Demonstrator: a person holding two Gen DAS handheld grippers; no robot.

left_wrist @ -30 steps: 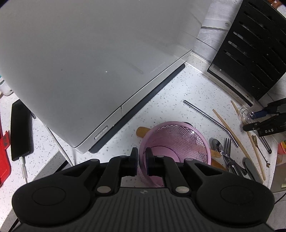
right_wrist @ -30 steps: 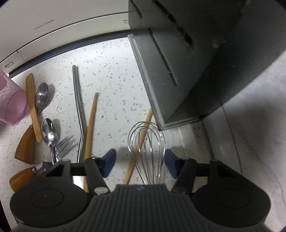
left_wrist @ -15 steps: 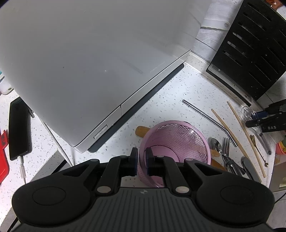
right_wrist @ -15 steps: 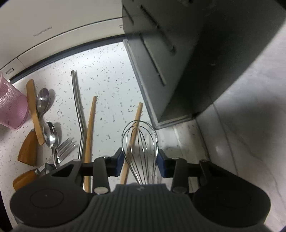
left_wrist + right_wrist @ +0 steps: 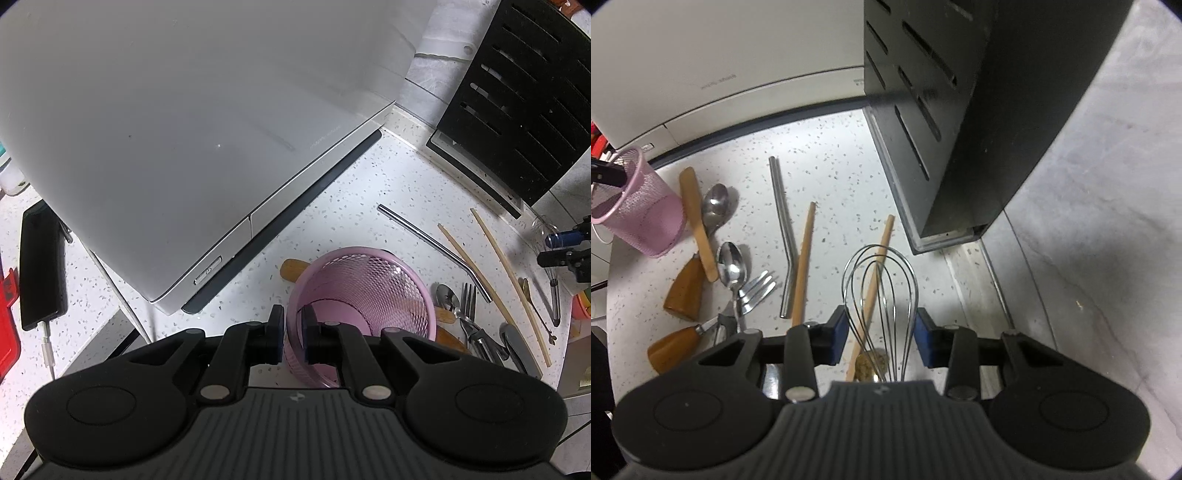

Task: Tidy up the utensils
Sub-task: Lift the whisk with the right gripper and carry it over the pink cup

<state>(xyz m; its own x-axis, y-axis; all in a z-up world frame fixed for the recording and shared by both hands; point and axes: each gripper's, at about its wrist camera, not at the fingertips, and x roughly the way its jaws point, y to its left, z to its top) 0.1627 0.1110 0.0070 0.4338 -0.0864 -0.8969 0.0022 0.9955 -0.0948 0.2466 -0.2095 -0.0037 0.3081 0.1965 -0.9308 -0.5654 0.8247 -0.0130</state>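
Right tongs (image 5: 879,334) clamping the whisk (image 5: 879,288) by its springy wire loops above the counter (image 5: 831,177), left tongs (image 5: 293,334) pinching the pink mesh cup's (image 5: 364,291) rim; risking whisk slipping or swinging, cup tipping on insertion.

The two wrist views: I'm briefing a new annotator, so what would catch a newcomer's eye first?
Probably the wire whisk, clamped between the blue pads of the right hand-held gripper in front of the black knife block. Next, the pink mesh cup, tilted, its rim pinched by the left hand-held gripper beside the big white appliance. Between them, spoons, a fork, chopsticks and a bent metal straw lie scattered on the speckled counter.
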